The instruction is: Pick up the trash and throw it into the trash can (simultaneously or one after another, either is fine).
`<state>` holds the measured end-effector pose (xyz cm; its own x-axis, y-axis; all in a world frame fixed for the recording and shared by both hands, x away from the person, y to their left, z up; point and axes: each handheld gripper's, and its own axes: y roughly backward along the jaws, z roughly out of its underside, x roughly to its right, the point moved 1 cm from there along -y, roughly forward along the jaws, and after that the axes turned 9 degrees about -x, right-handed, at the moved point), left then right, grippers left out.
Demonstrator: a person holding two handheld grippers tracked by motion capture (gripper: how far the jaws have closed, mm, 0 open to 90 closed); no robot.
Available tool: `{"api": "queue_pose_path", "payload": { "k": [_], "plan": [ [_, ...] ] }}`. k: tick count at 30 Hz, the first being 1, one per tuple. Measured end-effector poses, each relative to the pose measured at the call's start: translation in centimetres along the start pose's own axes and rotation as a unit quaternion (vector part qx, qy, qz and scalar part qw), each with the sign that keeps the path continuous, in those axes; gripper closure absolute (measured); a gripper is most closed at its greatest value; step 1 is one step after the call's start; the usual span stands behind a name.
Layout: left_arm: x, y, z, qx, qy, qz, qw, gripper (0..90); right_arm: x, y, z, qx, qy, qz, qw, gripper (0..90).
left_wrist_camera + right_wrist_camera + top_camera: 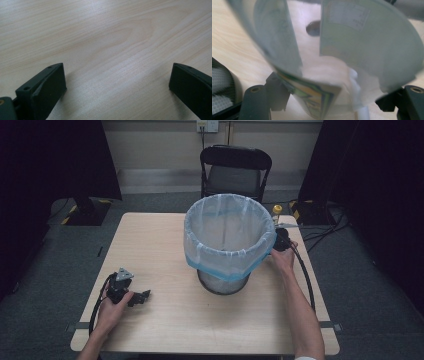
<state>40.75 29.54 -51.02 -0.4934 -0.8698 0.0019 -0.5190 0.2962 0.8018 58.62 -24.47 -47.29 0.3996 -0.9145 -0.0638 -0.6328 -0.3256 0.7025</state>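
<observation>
Wooden table (150, 240), mesh wastebasket (222, 282) standing near its middle, lined with a translucent white bin liner (225, 227) whose blue-edged top is folded down over the rim. Black folding chair (235, 167) behind the table's far edge.

Left gripper (142, 296) lies low on the table at the front left, well apart from the basket, held by the left hand (111, 312), grey three-cornered plate on top. In the left gripper view its jaws stand wide apart with bare wood (107, 45) between them, nothing held.

Right gripper (280, 240) is up at the basket's right side, just beside the rim, right hand (284, 260) behind it. A small yellow-capped thing (277, 210) sits on the table behind it, too small to name.

In the right gripper view a curled, thin printed sheet or flattened carton (367, 42), pale green with a white label and a yellow-green printed lower edge, sits between the jaws. It's blurred and close. Jaws are fairly wide; can't tell if the pads actually press on it. Black mesh of the basket (222, 87) shows at the lower left of that view, table wood beneath.
</observation>
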Motion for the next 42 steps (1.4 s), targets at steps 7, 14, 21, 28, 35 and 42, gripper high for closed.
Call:
{"api": "queue_pose_path", "payload": {
  "k": [7, 14, 21, 28, 35, 42],
  "plan": [
    [0.0, 0.0, 0.0, 0.0, 0.0, 0.0, 1.0, 0.3, 0.2, 2.0, -0.2, 0.013, -0.002, 0.001, 0.9999, 27.8],
    [0.0, 0.0, 0.0, 0.0, 0.0, 0.001, 1.0, 0.3, 0.3, 3.4, 0.7, 0.026, -0.011, 0.0, 0.9996, 27.8],
    [0.0, 0.0, 0.0, 0.0, 0.0, 0.0, 1.0, 0.3, 0.1, 5.1, 0.7, 0.047, -0.016, -0.003, 0.9988, 27.8],
    [0.0, 0.0, 0.0, 0.0, 0.0, 0.001, 1.0, 0.3, 0.1, 6.7, 0.9, 0.06, -0.02, -0.003, 0.998, 27.8],
    [0.0, 0.0, 0.0, 0.0, -0.001, 0.0, 1.0, 0.3, -0.1, 8.8, 2.3, 0.077, -0.023, -0.005, 0.9968, 27.8],
    [0.0, 0.0, 0.0, 0.0, 0.001, 0.001, 1.0, 0.3, -0.3, 10.7, 3.2, 0.094, -0.027, -0.007, 0.9952, 27.8]
  ]
}}
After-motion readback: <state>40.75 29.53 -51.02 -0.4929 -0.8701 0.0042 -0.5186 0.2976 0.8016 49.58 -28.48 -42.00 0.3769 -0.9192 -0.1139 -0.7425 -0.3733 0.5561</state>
